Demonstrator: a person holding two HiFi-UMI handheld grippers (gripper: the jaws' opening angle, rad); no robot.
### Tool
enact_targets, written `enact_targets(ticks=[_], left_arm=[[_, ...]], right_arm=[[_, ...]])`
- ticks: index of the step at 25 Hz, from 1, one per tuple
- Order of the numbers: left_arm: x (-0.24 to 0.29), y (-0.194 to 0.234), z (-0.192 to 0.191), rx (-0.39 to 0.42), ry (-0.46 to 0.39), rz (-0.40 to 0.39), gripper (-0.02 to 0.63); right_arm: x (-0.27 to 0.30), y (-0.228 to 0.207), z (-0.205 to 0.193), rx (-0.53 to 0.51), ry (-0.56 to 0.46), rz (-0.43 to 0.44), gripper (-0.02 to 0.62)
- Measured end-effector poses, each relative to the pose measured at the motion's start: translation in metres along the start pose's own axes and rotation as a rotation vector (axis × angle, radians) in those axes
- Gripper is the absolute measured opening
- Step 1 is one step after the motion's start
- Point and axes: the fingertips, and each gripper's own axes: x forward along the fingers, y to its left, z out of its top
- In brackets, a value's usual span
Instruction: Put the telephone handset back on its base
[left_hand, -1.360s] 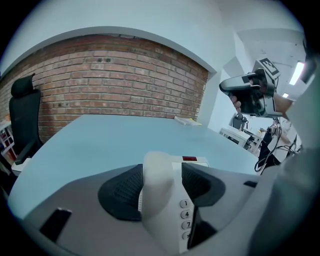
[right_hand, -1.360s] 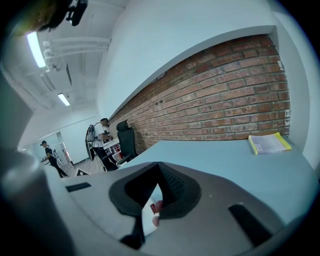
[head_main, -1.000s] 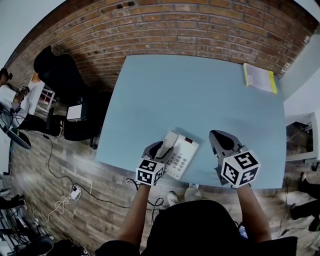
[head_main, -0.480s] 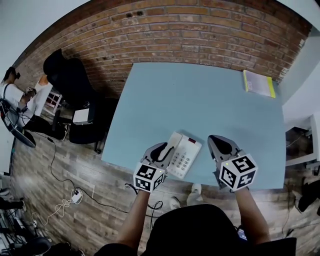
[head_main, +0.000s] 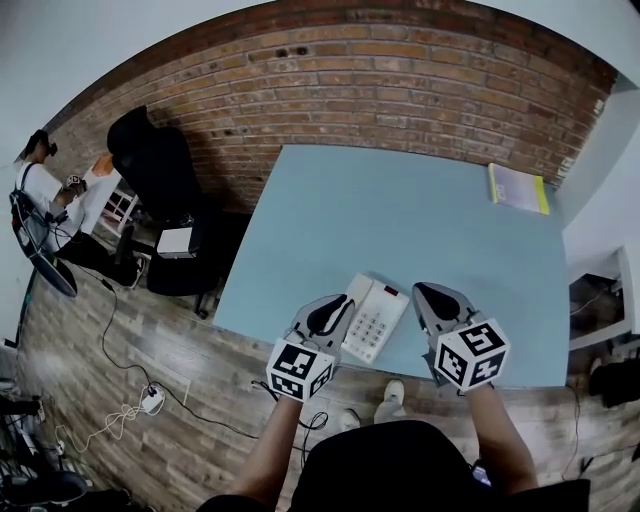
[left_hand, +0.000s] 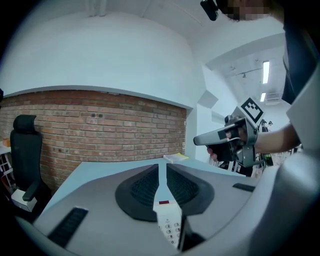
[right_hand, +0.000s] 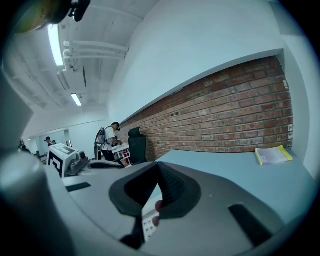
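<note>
The left tongs (head_main: 335, 308) and right tongs (head_main: 428, 298) are showing matt grey plastic with ribbed black pads (left_hand: 142, 187). Between them the telephone (head_main: 378, 318) is looking like smooth white plastic on the matt blue worktop (head_main: 400, 210). Beyond them a wall (head_main: 380, 80) is showing rough brick.

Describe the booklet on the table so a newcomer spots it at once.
Find the light blue table in front of the brick wall. At its far right corner a thin booklet lies flat, by itself. Its yellow edge sets it apart from the white telephone at the near edge.
</note>
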Motion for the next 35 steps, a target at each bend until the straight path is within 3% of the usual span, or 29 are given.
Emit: enact_targets(ticks=[7, 16, 23, 35], left_arm=[[-0.031, -0.012, 0.037, -0.048, -0.109, -0.018, 0.020], [-0.075, -0.016, 0.066, -0.070, -0.169, -0.034, 0.009], [-0.114, -0.020, 0.073, -0.032, -0.246, -0.050, 0.009], [-0.159, -0.013, 0.065, -0.025, -0.287, -0.080, 0.009]], right_arm=[[-0.010, 0.025, 0.005, -0.012, -0.018, 0.006, 0.012], [-0.018, 0.068, 0.010, -0.021, -0.040, 0.024, 0.012], [-0.026, 0.102, 0.010, 0.008, -0.070, 0.020, 0.012], [-0.026, 0.153, -0.005, -0.032, -0.067, 0.007, 0.012]])
